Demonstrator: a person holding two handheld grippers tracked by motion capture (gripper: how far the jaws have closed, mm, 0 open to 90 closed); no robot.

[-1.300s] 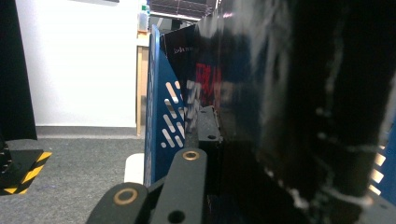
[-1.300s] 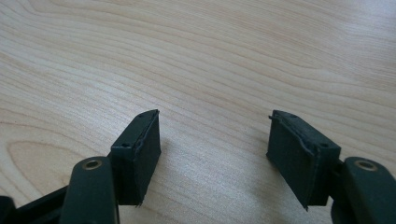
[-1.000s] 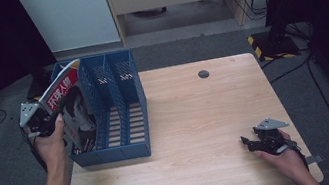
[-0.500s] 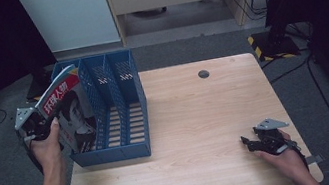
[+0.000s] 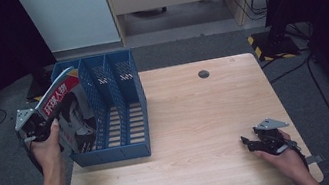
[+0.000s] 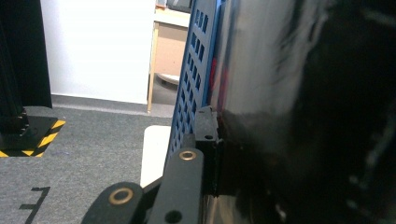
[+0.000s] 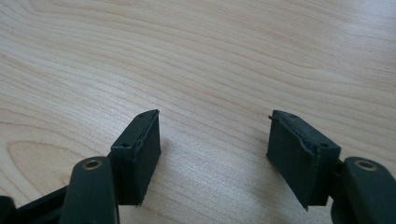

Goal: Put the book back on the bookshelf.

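L claw clamps magazine tilted at organizer | R claw released, resting on table

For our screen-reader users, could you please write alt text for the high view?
The left claw holds a glossy red-titled magazine in the leftmost slot of a blue plastic file rack on a light wooden table. The open right claw rests near the table's front right corner.
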